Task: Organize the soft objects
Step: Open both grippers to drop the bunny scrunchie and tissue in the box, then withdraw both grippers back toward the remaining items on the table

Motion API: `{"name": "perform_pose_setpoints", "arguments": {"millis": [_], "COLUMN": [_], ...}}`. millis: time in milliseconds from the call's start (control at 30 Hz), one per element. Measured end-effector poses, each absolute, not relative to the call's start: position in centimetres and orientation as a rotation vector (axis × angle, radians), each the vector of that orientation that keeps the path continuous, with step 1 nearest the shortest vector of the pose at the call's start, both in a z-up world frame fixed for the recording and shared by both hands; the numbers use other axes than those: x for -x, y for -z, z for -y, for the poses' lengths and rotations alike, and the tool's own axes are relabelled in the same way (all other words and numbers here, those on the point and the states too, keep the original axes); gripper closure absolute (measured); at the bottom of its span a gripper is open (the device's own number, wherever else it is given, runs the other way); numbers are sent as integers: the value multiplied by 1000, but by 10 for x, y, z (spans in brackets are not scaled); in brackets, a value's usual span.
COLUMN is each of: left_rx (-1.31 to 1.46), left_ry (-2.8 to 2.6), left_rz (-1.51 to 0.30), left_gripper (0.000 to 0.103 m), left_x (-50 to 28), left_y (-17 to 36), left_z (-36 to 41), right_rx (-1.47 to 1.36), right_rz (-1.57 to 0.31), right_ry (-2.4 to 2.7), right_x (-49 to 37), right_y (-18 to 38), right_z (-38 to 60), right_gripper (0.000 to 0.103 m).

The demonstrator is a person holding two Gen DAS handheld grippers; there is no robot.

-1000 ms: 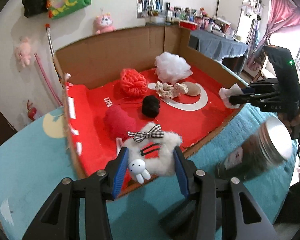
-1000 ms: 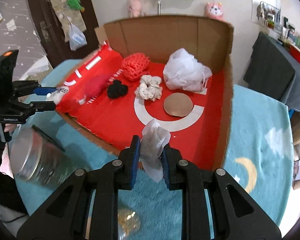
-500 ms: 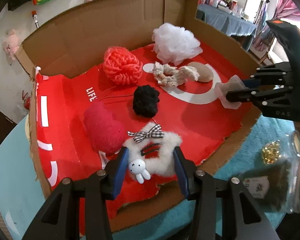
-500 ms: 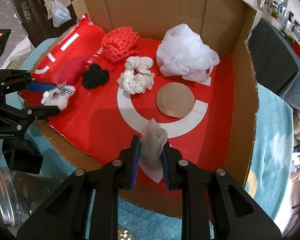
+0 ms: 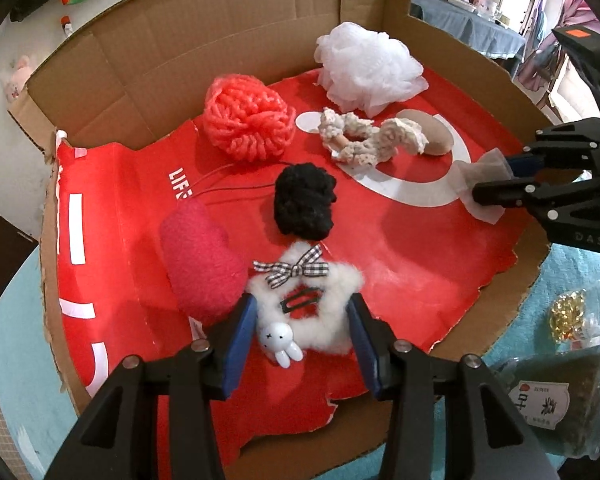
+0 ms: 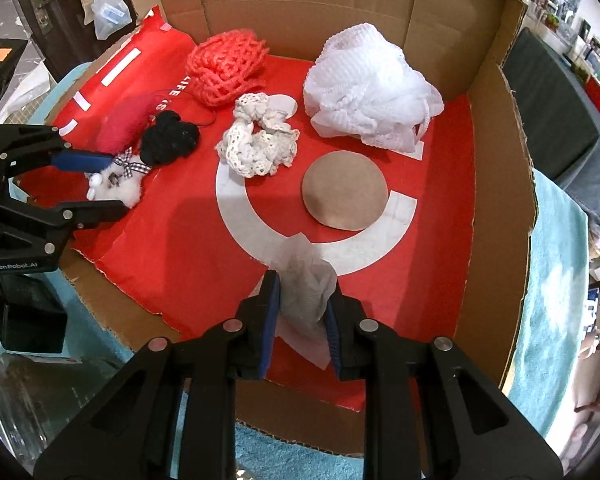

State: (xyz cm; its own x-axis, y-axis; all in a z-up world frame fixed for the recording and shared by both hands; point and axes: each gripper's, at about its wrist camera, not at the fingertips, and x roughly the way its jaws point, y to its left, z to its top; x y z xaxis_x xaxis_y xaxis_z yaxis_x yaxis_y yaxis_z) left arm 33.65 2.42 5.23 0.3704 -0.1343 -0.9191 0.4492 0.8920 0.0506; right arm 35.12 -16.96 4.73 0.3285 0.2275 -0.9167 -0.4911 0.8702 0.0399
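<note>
risk of snagging: left claw (image 5: 302, 326) closed on fluffy clip (image 5: 308, 312), low over box (image 5: 228, 36) floor beside red pouch (image 5: 200, 256); right claw (image 6: 302, 314) pinching mesh bag (image 6: 306, 288) above front edge. could cling to pads on release.

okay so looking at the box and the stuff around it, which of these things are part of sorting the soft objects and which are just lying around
Part of the job:
- fluffy white hair clip in the left claw
- mesh pouch in the right claw
- red yarn ball
- white bath pouf
- lace scrunchie
- black pom-pom
- red fuzzy pad
- cardboard box

Just lying about:
- glass jar
- teal rug
</note>
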Motion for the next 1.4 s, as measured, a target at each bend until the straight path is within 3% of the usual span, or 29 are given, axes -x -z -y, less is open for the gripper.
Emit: {"name": "perform_pose_setpoints", "arguments": {"millis": [100, 167, 200, 500, 667, 900, 1133, 1400], "left_rx": [-312, -310, -307, -245, -194, -130, -61, 31], "left_ry": [388, 384, 386, 374, 328, 295, 257, 207], "left_rz": [-1125, -1105, -1098, -962, -842, -699, -554, -416], "left_gripper": [44, 40, 40, 21, 7, 1, 0, 0], "left_x": [-336, -334, -335, -301, -261, -205, -141, -79], "left_y": [-53, -57, -57, -103, -137, -171, -191, -187], "left_z": [-24, -25, -23, -33, -38, -35, -29, -28], "right_rx": [265, 270, 262, 276, 249, 195, 151, 79], "right_rz": [-1142, -1136, -1122, -1032, -961, -806, -647, -495], "right_ry": [-481, -479, -494, -461, -440, -437, -435, -389], "right_x": [-350, -348, -346, -327, -306, -249, -170, -89], "right_y": [-49, -50, -53, -89, -120, -166, -193, -191], "right_z": [168, 165, 165, 162, 172, 180, 189, 204], "right_gripper": [74, 48, 40, 39, 32, 21, 12, 12]}}
